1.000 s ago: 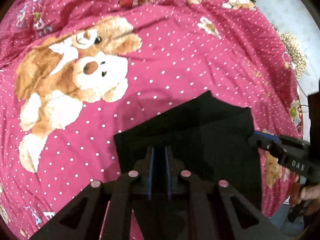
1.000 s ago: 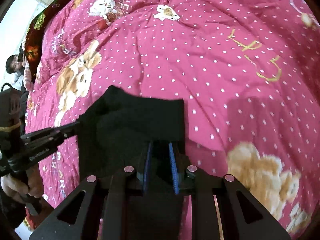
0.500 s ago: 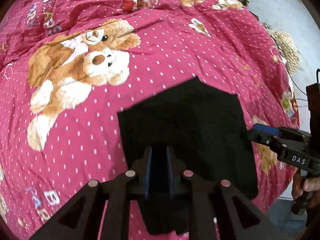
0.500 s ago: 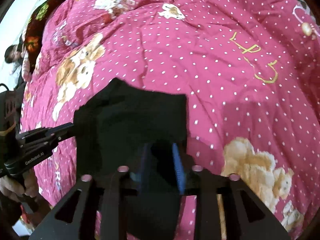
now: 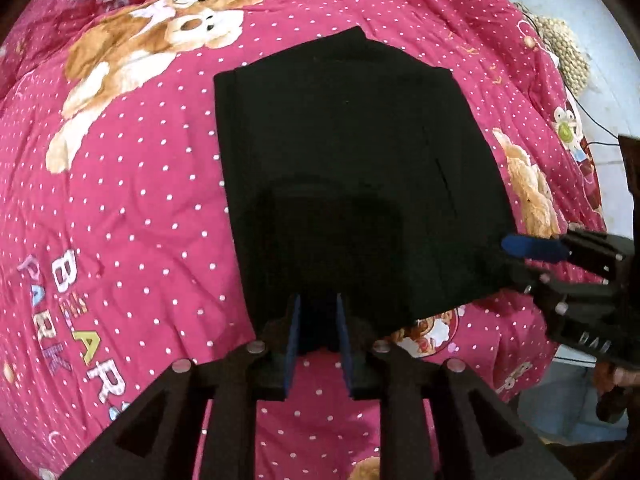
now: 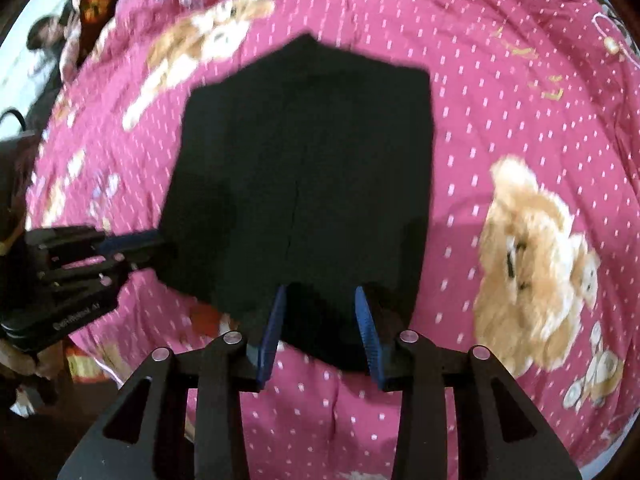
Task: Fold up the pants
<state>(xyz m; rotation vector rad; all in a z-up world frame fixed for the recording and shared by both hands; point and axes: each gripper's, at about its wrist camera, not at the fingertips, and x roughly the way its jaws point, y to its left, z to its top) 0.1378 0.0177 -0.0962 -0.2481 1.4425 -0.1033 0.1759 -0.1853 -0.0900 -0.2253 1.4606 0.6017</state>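
Left wrist view: your left gripper (image 5: 318, 336) has just been opening; its blue pads (image 5: 293, 344) stand apart, straddling the near edge of the black pants (image 5: 344, 152) without visibly pressing, so I read it as released. The pants lie folded into a compact block on the pink dotted bedspread (image 5: 140, 200), near its front edge. The right gripper (image 5: 532, 250) sits at the block's near right corner.

Right wrist view, motion-blurred: your right gripper (image 6: 322, 324) has also just been opening, jaws parted around the near hem of the pants (image 6: 304, 168), not clamped. Judgement: light, limp, non-fragile cloth; layers will slide. Take hold at the near corners, pinching all layers together.
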